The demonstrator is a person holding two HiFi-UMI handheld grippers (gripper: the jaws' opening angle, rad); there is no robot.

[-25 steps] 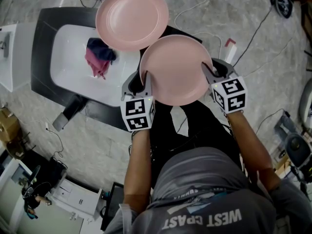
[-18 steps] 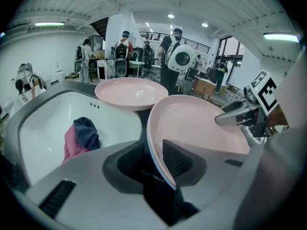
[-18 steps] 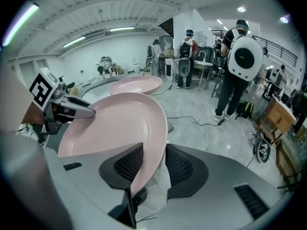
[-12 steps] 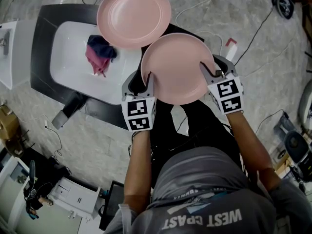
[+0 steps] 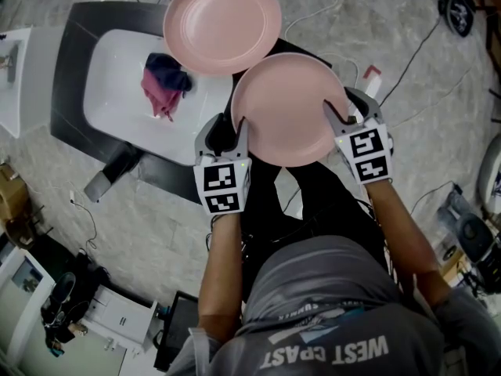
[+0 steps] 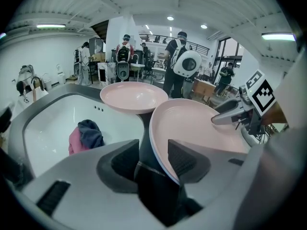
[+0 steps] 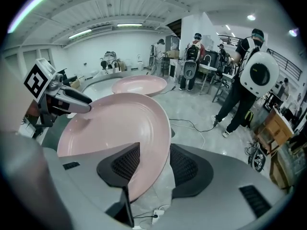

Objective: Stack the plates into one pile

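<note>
Pink round plastic plate [image 5: 286,108] sits between both grippers in the head view. The left gripper [image 5: 228,128] is at its left rim and the right gripper [image 5: 342,108] at its right rim. A 2nd pink round plate [image 5: 221,23] lies ahead and to the left, on the far edge of the white basin [image 5: 117,92], so it's nearer the left gripper. The two rims overlap in this view; can't tell if they touch or what bears the near plate.

Left gripper view: jaws have just been opening and stand wide, w/ the near plate's rim between them. It sits close to the right-hand pad [image 6: 184,159], w/ a clear gap to the other.

Right gripper view: same here. Jaws just opened and are apart, the rim is between them, and there's a gap to the right-hand pad [image 7: 184,166]. Neither gripper clamps the plate.
</note>
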